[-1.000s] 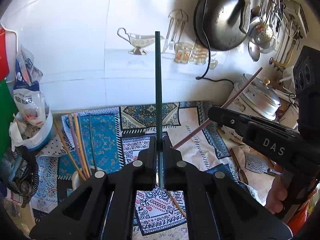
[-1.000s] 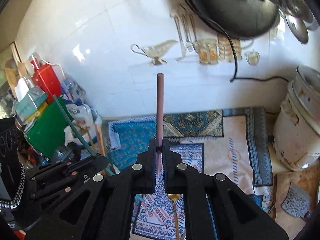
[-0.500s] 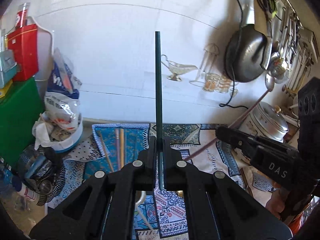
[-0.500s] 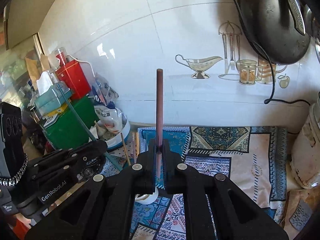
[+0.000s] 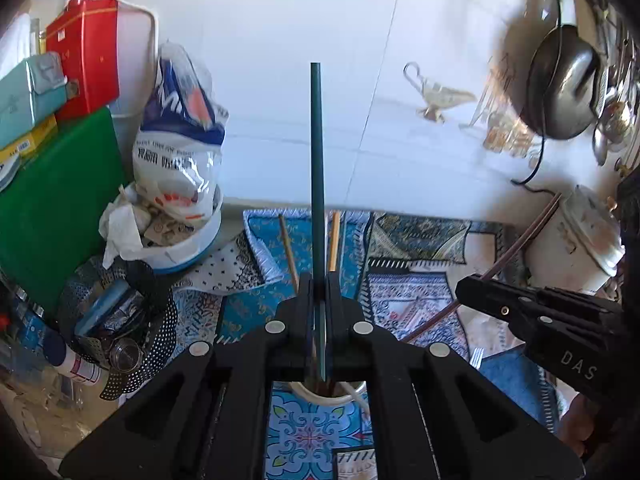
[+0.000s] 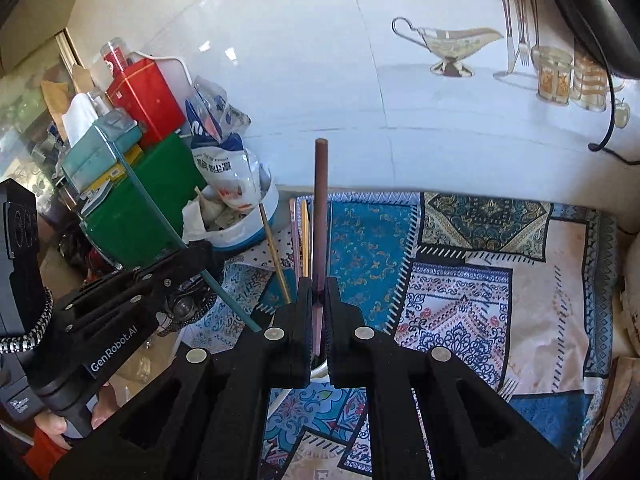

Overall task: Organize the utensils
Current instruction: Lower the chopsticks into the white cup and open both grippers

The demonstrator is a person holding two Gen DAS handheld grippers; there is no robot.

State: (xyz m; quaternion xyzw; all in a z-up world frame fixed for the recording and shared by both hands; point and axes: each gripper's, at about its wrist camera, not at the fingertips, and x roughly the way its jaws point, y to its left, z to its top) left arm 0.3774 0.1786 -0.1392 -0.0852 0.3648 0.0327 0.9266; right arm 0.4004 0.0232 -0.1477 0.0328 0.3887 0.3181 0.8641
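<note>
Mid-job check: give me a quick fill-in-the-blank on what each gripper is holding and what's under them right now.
1. The left gripper is shut on a dark ____ chopstick.
2. The right gripper is shut on a ____ chopstick.
3. Below the left gripper's fingers sits a white ____.
4. A ____ lies on the patterned cloth.

Missing words: green; brown; cup; fork

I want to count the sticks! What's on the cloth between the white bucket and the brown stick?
In the right wrist view, between the white bucket and the brown stick, three thin chopsticks stand up.
</note>
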